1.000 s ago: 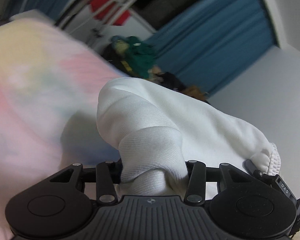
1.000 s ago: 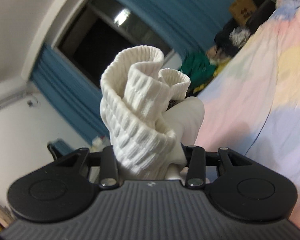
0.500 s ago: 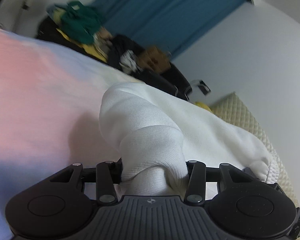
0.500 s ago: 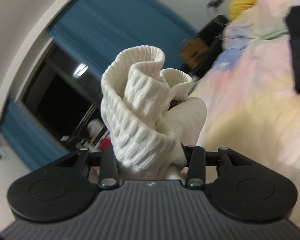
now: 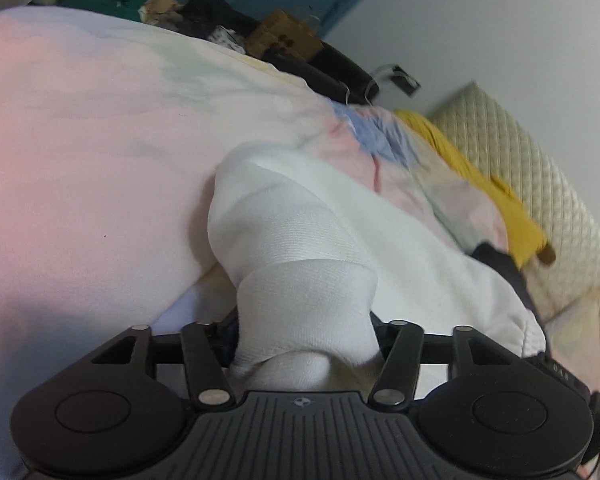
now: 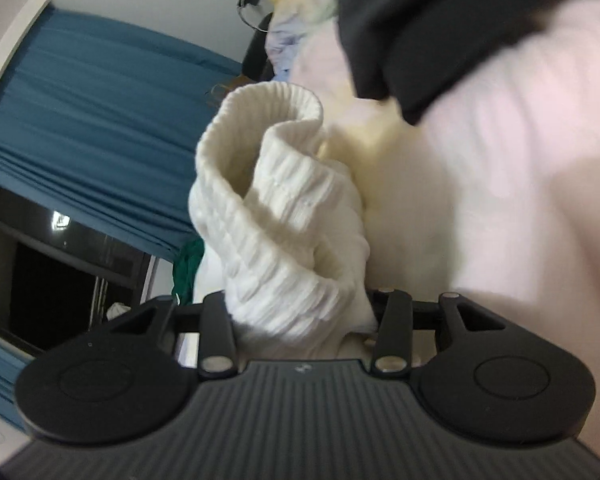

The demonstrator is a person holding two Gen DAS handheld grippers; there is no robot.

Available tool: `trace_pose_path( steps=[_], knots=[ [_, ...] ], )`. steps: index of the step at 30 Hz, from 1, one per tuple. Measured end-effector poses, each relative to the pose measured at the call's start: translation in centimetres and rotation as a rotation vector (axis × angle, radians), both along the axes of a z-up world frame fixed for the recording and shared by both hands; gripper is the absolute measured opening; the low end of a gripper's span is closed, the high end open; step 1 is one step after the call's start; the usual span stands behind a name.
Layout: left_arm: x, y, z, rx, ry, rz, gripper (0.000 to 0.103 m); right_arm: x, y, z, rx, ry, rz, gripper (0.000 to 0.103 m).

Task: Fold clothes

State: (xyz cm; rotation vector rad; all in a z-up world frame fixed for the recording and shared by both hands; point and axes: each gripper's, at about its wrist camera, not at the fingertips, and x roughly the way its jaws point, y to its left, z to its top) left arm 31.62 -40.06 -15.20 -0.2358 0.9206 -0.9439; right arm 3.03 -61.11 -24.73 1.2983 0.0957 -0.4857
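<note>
The bed (image 5: 99, 152), under a pale pastel cover, fills most of both views and gives a soft, yielding place to lay things down. On it, toward the quilted headboard (image 5: 512, 168), lie a yellow cloth (image 5: 480, 184) and a dark garment (image 6: 440, 20), both well clear of the work.

The white garment (image 5: 300, 240) stretches between the two hands, low over the bed. It looks light, soft and limp, with a thick fleecy body that bunches readily and would sag wherever it is unsupported. Its ribbed cuff (image 6: 267, 200) is springier and stands in a loose curl; that hem is thicker and less slippery, so it judges as the better place to take hold, along with the seams.

The left tongs (image 5: 306, 336) have a wad of the smooth cloth between the jaws, which are opening; the fabric fills the gap. The right tongs (image 6: 300, 312) have the ribbed cuff between them and are opening too.
</note>
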Motion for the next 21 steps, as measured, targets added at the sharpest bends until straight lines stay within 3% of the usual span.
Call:
trace_pose_path(
  steps=[4, 7, 9, 13, 17, 18, 21],
  knots=[
    [-3.0, 1.0, 3.0, 0.069, -0.035, 0.0, 0.081, 0.5, -1.6, 0.6, 0.059, 0.053, 0.031, 0.056],
    [-5.7, 3.2, 6.7, 0.117, -0.062, 0.0, 0.081, 0.2, -1.6, 3.1, 0.031, 0.182, 0.039, 0.058],
    [-6.8, 3.4, 8.6, 0.149, -0.09, -0.009, 0.082, -0.5, -0.9, 5.9, -0.041, 0.275, 0.0, 0.058],
    [-10.1, 4.7, 13.0, 0.192, -0.183, -0.033, 0.084, -1.6, 1.1, 11.8, -0.197, 0.324, 0.018, 0.058],
    [-14.6, 6.8, 18.2, 0.202, -0.313, -0.034, 0.102, -3.1, 4.4, 17.3, -0.338, 0.338, 0.061, 0.058],
    [-15.6, 7.4, 19.4, 0.198, -0.35, -0.031, 0.103, -3.5, 5.5, 18.6, -0.377, 0.347, 0.066, 0.061],
    [-18.8, 9.8, 22.5, 0.187, -0.409, -0.025, 0.103, -5.3, 9.6, 21.7, -0.502, 0.346, 0.075, 0.082]
  ],
)
